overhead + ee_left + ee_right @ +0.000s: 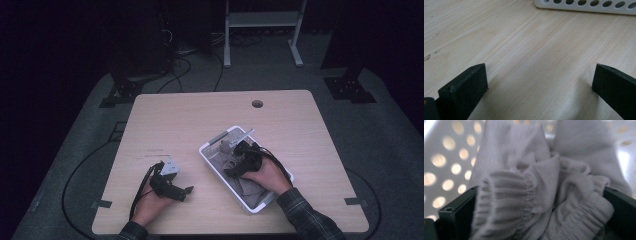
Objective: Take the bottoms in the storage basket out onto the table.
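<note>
The right gripper [239,156] is reaching down into the white perforated basket [214,165], which is sitting on the right half of the wooden table [190,120], and its jaws are standing spread with a bunched pale grey garment [541,195] lying between them. In the right gripper view the cloth is crowding the lens so closely that it is blurring; a ribbed cuff [506,202] with a stitched seam is folding over near the left jaw, and the fabric is covering the inner faces of both jaws, so whether they are pressing on it or merely flanking it is hard to judge. The basket's wall of round holes [446,165] is glowing out of focus behind. From the high view the right hand [267,175] and gripper are hiding much of the garment [247,187], leaving a crumpled part showing at the basket's near end. The left gripper [172,189] is resting low over the bare table left of the basket, held in the left hand [150,205]; in its own view its jaws are standing wide apart with nothing between them, and the basket's rim [584,5] is being cut off by the top edge.
</note>
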